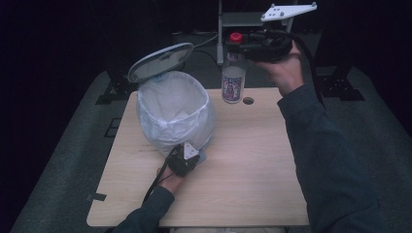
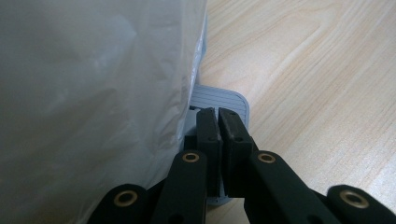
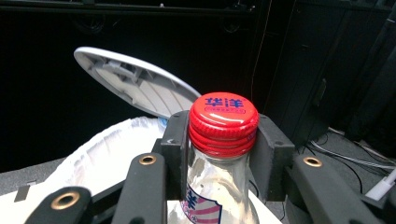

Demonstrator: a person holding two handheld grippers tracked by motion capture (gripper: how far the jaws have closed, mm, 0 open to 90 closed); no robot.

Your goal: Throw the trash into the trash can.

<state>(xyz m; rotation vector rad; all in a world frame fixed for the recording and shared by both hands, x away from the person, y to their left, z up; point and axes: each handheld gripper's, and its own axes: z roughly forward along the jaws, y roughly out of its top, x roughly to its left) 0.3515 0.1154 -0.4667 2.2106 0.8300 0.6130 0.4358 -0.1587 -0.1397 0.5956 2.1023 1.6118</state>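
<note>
Clamped between the jaws of my right gripper (image 3: 223, 144) is the neck of a glass bottle (image 1: 232, 77), just under its red cap (image 3: 223, 122); the bottle hangs lifted over the far edge of the wooden table (image 1: 252, 160), beside the small round hole (image 1: 248, 101) in the tabletop. Closer in, my left gripper (image 2: 218, 116) is squeezed shut, its tips pressing down on the grey foot pedal (image 2: 224, 98) of the bin (image 1: 175, 114). That bin stands on the table's left part, white bag lining it and lid (image 1: 160, 60) tipped up open.
</note>
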